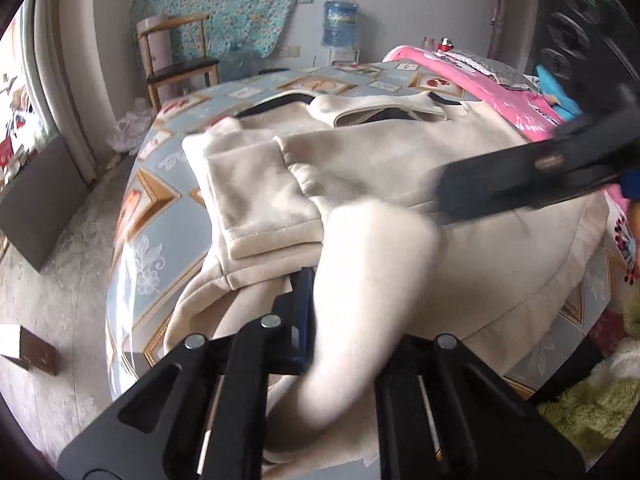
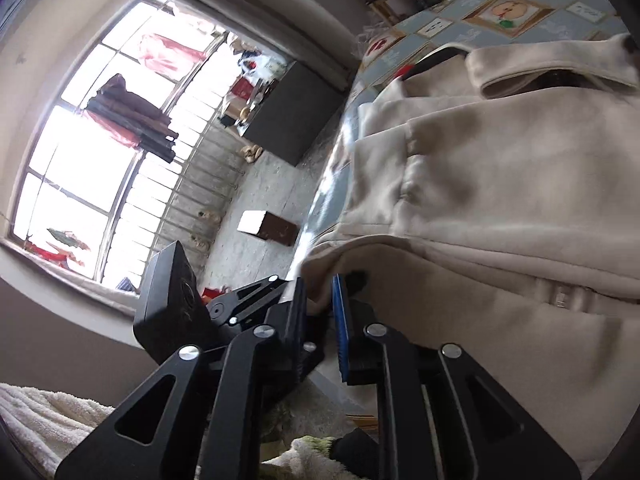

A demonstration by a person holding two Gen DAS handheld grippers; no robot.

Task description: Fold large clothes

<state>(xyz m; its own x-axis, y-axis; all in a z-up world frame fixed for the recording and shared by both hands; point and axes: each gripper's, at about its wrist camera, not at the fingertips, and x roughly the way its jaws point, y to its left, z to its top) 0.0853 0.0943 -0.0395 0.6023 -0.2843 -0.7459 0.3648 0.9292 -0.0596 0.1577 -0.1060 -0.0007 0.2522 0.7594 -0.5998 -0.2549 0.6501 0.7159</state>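
Observation:
A large beige coat (image 1: 400, 152) lies on a table with a patterned cover (image 1: 160, 200), collar at the far end, one sleeve folded across its front. My left gripper (image 1: 344, 280) is shut on a fold of the coat's hem and lifts it; the cloth hides the right finger. In the right wrist view the coat (image 2: 500, 184) fills the right side. My right gripper (image 2: 320, 300) is shut on the coat's hem edge between a black finger and a blue pad (image 2: 340, 320). The left gripper's body (image 2: 172, 304) shows just beside it. The right gripper's arm (image 1: 540, 176) crosses the left wrist view, blurred.
A pink quilt (image 1: 500, 92) lies at the table's far right. A wooden chair (image 1: 176, 60) and a water bottle (image 1: 340, 24) stand beyond. A small brown box (image 2: 272, 226) sits on the floor. A barred window (image 2: 120, 140) is to the left. Green fleece (image 1: 592, 404) is near.

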